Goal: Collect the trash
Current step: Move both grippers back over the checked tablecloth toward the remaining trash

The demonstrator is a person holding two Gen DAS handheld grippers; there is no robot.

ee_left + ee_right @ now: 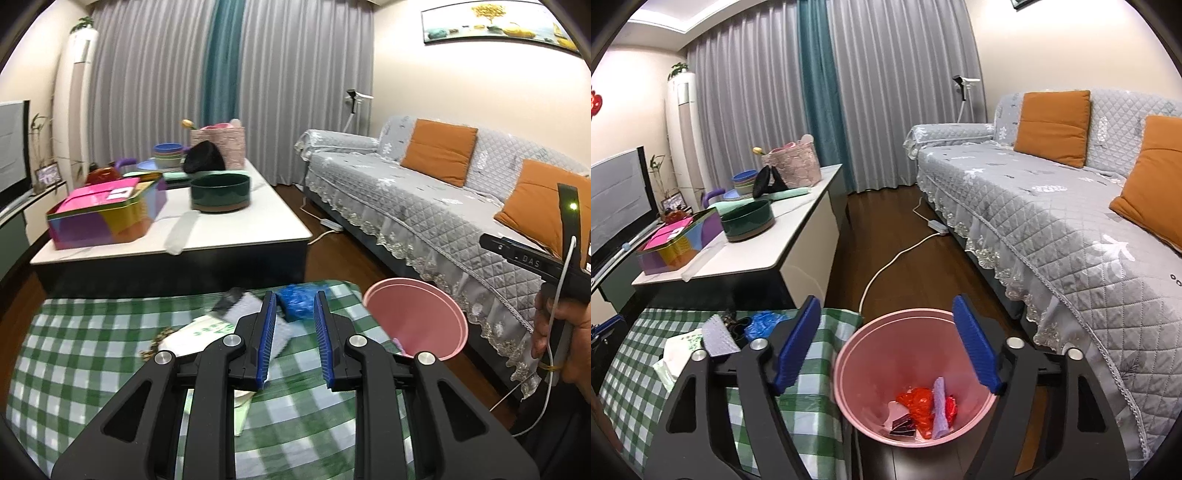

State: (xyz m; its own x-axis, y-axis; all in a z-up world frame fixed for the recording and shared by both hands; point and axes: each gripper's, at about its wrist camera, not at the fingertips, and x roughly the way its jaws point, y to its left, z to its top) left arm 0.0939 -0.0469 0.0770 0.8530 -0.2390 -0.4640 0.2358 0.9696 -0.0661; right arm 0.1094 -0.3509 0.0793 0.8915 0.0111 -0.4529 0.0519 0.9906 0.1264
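A pink trash bin (905,373) stands on the floor beside a green checked table (110,350); it also shows in the left wrist view (417,321). It holds red wrapper, a lilac strip and dark scraps (923,410). My right gripper (886,347) is open and empty above the bin's mouth. My left gripper (295,321) is open and empty above the table, its fingers pointing at a crumpled blue bag (299,301). A grey-white cloth (243,310), a white tissue pack (192,332) and dark bits lie nearby. The blue bag (762,325) also shows in the right wrist view.
A white coffee table (236,229) behind holds a colourful tin (107,214), a dark green bowl (219,192), stacked bowls and a pink basket. A grey sofa (1052,206) with orange cushions runs along the right. A white cable and power strip (934,227) lie on the wood floor.
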